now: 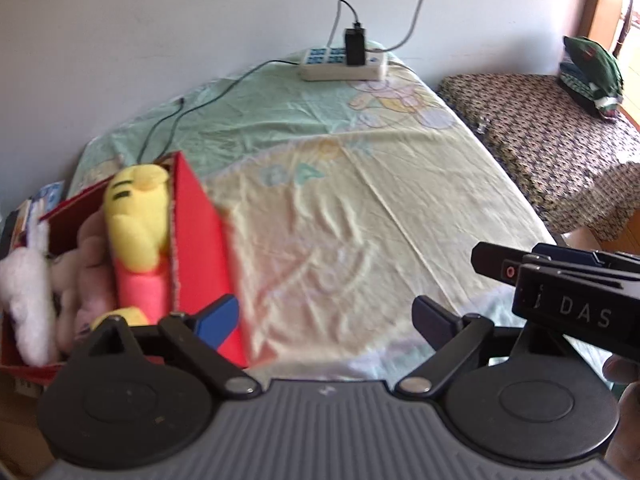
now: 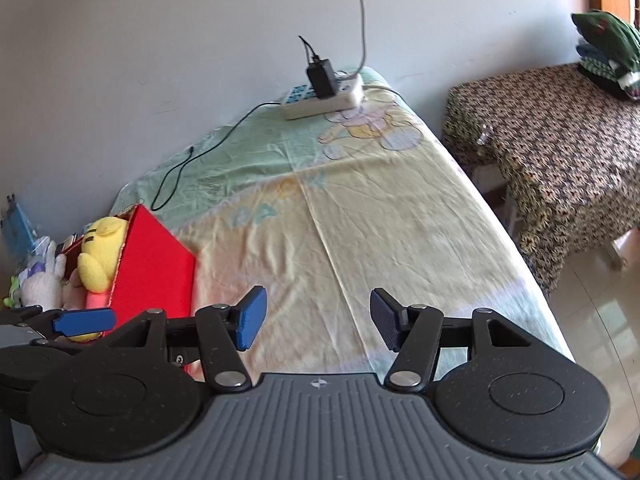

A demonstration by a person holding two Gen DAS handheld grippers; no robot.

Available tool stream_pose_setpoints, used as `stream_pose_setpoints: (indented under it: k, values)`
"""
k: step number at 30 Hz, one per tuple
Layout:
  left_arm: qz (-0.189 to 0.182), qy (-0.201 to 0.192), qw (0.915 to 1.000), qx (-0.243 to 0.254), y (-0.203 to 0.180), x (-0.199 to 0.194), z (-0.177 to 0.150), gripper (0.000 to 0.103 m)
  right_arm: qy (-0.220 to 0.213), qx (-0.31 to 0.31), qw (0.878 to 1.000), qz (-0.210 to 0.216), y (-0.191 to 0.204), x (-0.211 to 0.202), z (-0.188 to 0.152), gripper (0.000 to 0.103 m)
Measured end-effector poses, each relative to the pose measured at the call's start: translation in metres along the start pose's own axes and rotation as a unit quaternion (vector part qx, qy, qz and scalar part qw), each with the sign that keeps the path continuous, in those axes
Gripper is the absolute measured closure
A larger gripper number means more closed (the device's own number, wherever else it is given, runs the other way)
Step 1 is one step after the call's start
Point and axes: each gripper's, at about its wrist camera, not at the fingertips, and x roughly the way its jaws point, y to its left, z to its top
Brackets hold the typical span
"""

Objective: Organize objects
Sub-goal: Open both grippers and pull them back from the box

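Observation:
A red box stands at the left edge of the bed and holds plush toys. A yellow plush with a pink body leans against the box's right wall, beside a beige plush and a white fluffy plush. My left gripper is open and empty, just right of the box, its left finger in front of the box wall. My right gripper hangs open and empty over the yellow sheet. The left gripper's blue fingertip shows in the right wrist view.
The bed has a yellow and green cartoon sheet. A white power strip with a black charger and a black cable lies at the far end. A patterned cloth-covered table with folded clothes stands to the right.

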Motion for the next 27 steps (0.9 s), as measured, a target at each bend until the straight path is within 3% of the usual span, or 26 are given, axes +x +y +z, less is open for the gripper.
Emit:
stream_pose_setpoints:
  k: [10, 15, 21, 27]
  values:
    - [0.001, 0.025, 0.9997, 0.005, 0.001, 0.012, -0.008, 0.009, 0.016, 0.005, 1.000, -0.025, 0.002, 0.008, -0.011, 0.041]
    - [0.013, 0.041, 0.9990, -0.012, 0.008, 0.015, -0.013, 0.009, 0.019, -0.010, 1.000, -0.018, 0.010, 0.010, -0.012, 0.036]
    - [0.043, 0.010, 0.9985, -0.033, 0.027, -0.010, -0.014, 0.009, 0.013, -0.032, 0.999, 0.008, 0.030, 0.011, -0.004, 0.034]
    - [0.082, -0.011, 0.9946, -0.063, 0.066, -0.030, -0.017, 0.009, 0.002, -0.065, 0.997, 0.032, 0.074, 0.010, 0.000, 0.032]
